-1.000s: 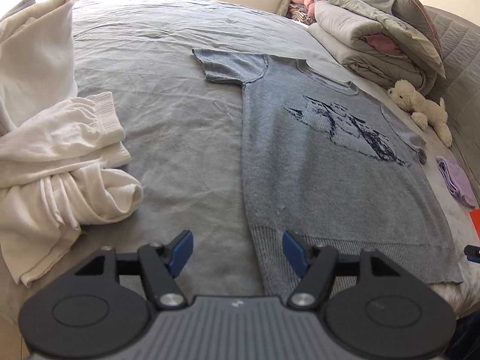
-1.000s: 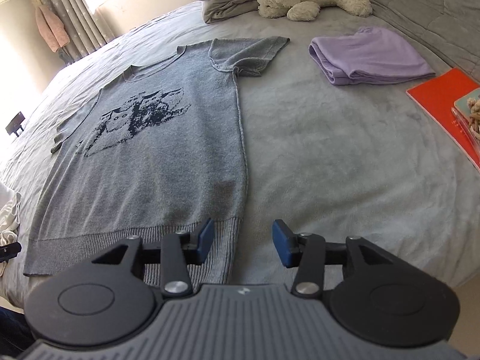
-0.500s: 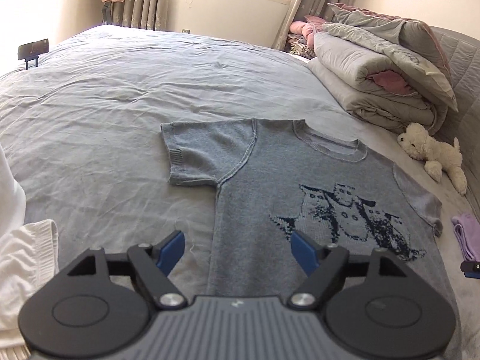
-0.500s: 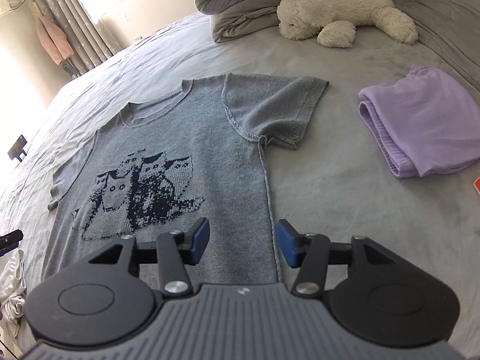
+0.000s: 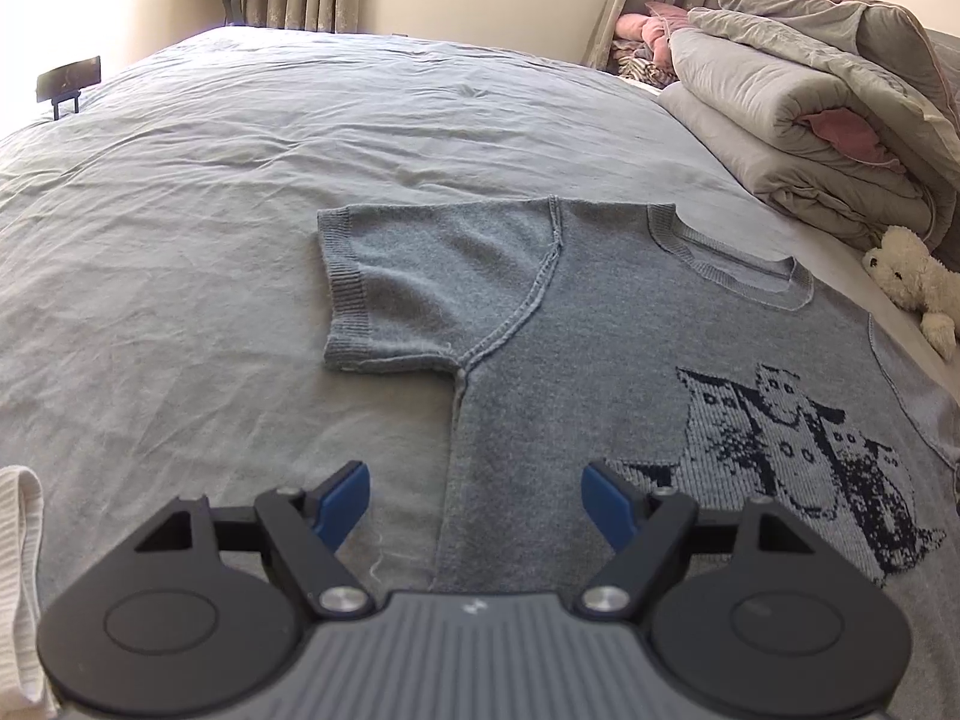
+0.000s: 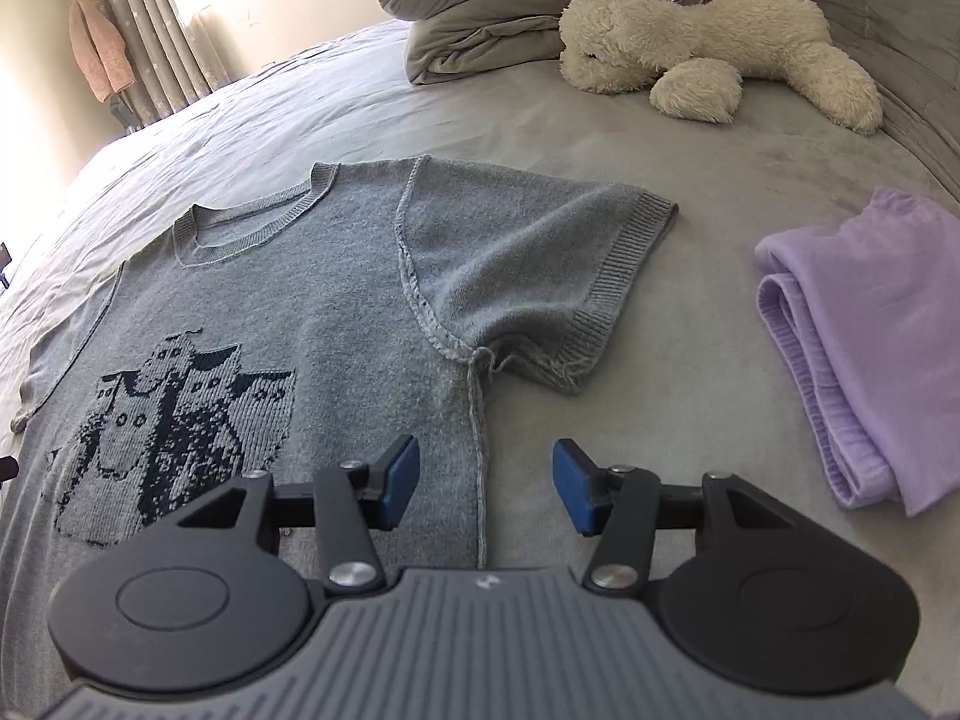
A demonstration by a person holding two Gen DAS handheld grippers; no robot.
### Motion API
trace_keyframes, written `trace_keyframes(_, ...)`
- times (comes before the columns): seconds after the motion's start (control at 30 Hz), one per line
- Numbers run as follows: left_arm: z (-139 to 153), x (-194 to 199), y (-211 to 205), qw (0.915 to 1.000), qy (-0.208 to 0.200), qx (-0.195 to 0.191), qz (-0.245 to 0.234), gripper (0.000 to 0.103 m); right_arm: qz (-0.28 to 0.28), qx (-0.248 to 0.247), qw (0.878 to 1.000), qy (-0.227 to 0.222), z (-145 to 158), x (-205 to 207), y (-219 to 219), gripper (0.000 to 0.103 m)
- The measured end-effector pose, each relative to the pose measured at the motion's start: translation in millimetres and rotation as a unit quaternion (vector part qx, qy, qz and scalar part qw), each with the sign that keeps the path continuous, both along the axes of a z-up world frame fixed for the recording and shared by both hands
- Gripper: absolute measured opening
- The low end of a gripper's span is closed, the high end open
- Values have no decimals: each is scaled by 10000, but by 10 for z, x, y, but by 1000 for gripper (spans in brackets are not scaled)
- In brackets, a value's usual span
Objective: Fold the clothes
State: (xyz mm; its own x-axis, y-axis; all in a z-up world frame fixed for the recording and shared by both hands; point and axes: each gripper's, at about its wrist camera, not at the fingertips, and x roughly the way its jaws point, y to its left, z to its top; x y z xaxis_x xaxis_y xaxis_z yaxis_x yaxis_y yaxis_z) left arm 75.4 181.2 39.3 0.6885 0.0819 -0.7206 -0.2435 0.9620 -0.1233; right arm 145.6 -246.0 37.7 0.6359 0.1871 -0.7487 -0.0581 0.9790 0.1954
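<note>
A grey knitted T-shirt (image 5: 600, 324) with a dark cat print lies flat and face up on the bed. My left gripper (image 5: 477, 501) hovers open over its left side seam, just below the left sleeve (image 5: 414, 288), with nothing between the blue pads. In the right wrist view the same T-shirt (image 6: 288, 300) spreads to the left. My right gripper (image 6: 483, 483) stands open above the right side seam, a little short of the right sleeve (image 6: 528, 264), and holds nothing.
A folded lilac garment (image 6: 858, 336) lies right of the shirt. A white plush toy (image 6: 708, 54) and a folded grey duvet (image 5: 810, 126) sit near the headboard. A white garment's edge (image 5: 24, 570) shows at lower left. The grey bedsheet (image 5: 210, 210) stretches left.
Both grippers have moved up along the shirt's side seams, from the ribbed hem to just below the sleeves. The left jaws stand wider than a second ago. The white clothes pile slid almost out of view.
</note>
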Motion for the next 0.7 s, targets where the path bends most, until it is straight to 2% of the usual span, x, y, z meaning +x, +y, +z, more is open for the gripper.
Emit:
trace_keyframes(0.03, -19, 28, -19, 10000, -9, 94, -14, 79, 37, -70, 10000, 4, -30, 49, 46, 42)
trace_keyframes(0.07, -43, 55, -28, 9998, -5, 171, -29, 79, 57, -195, 9998, 1, -59, 85, 92, 25)
trace_keyframes(0.1, -61, 78, -28, 9998, 3, 218, -31, 79, 53, -353, 9994, -23, -80, 106, 131, 20)
trace_keyframes(0.13, -79, 96, -22, 9997, 11, 253, -27, 78, 47, -444, 9990, -60, -85, 113, 151, 9)
trace_keyframes(0.17, -95, 111, -15, 9996, 16, 290, -27, 67, 29, -468, 9989, -89, -72, 116, 147, 2)
trace_keyframes(0.2, -109, 120, -12, 9994, 23, 345, -17, 52, 11, -492, 9987, -117, -60, 119, 144, 2)
trace_keyframes(0.27, -119, 124, -6, 9990, 37, 449, 18, 41, -88, -605, 9979, -234, -8, 99, 119, 2)
trace_keyframes(0.37, -95, 115, 26, 9995, 35, 315, 23, 22, -265, -847, 9948, -495, 108, 67, 63, 2)
trace_keyframes(0.43, -91, 112, 31, 9996, 41, 285, 14, 20, -351, -864, 9939, -588, 155, 60, 35, 2)
trace_keyframes(0.53, -106, 110, 9, 9994, 53, 353, -23, 21, -267, -976, 9940, -409, 48, 98, 104, 2)
trace_keyframes(0.63, -101, 100, 47, 9997, 62, 244, 41, 22, -221, -1126, 9932, -184, -107, 138, 147, 2)
trace_keyframes(0.7, -89, 89, 99, 9998, 64, 109, 127, 29, -297, -935, 9950, -176, -75, 132, 88, 3)
